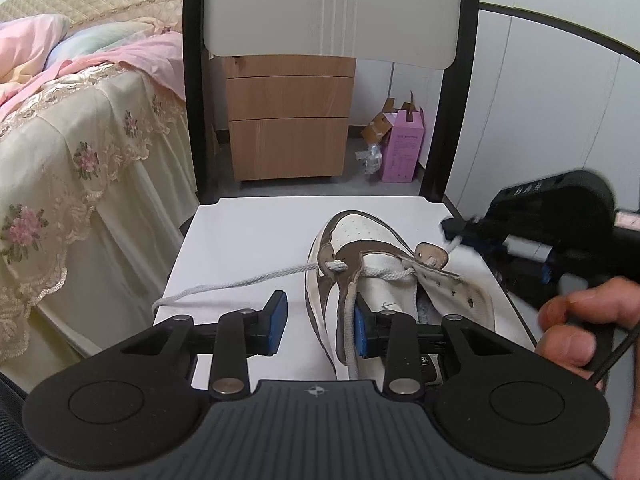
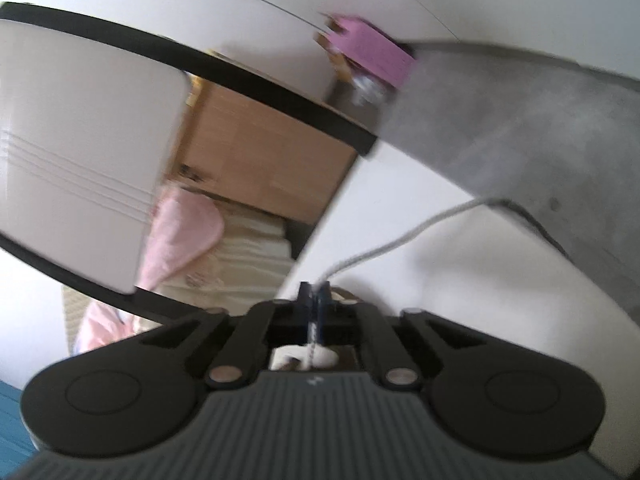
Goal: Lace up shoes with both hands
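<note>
A white and brown sneaker [image 1: 372, 256] lies on a white chair seat [image 1: 248, 236], toe pointing away. A grey-white lace [image 1: 240, 282] runs from a front eyelet out to the left over the seat. My left gripper [image 1: 320, 318] is open, its right finger inside the shoe's opening and its left finger outside the shoe's left wall. My right gripper [image 1: 460, 230] is to the right of the shoe's toe, shut on the other lace end. In the blurred, tilted right wrist view, the right gripper [image 2: 316, 296] pinches the lace [image 2: 400, 242], which trails away to the upper right.
The chair has a black frame [image 1: 192, 100] and white backrest [image 1: 328, 8]. A bed with floral cover [image 1: 80, 152] is on the left. Behind the chair stand a wooden drawer unit [image 1: 288, 120] and a pink box [image 1: 402, 152]. A bare hand [image 1: 576, 324] holds the right gripper.
</note>
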